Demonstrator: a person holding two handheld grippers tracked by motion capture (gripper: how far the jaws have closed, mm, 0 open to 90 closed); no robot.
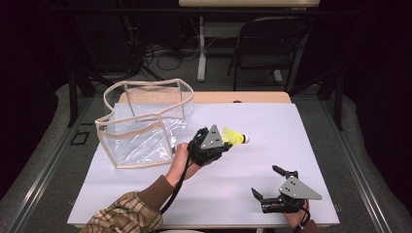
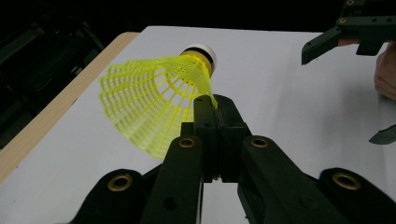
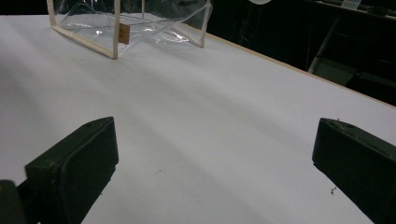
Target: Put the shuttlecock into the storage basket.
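White table (image 1: 272, 194) w/ clear bag (image 1: 145, 126) at its left. Left gripper (image 2: 215, 103) was clamped on shuttlecock's (image 2: 154, 100) skirt edge, near table centre; right gripper (image 1: 269, 184) gaped wide, holding nothing.

White sheet (image 1: 272, 126) bare between tools; clear bag (image 1: 145, 124) blocks far left; chair (image 1: 267, 43) beyond table.

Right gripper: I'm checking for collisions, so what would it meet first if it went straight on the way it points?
Probably the clear bag: beyond the right gripper, open, lies bare white table until there, though depth is uncertain.
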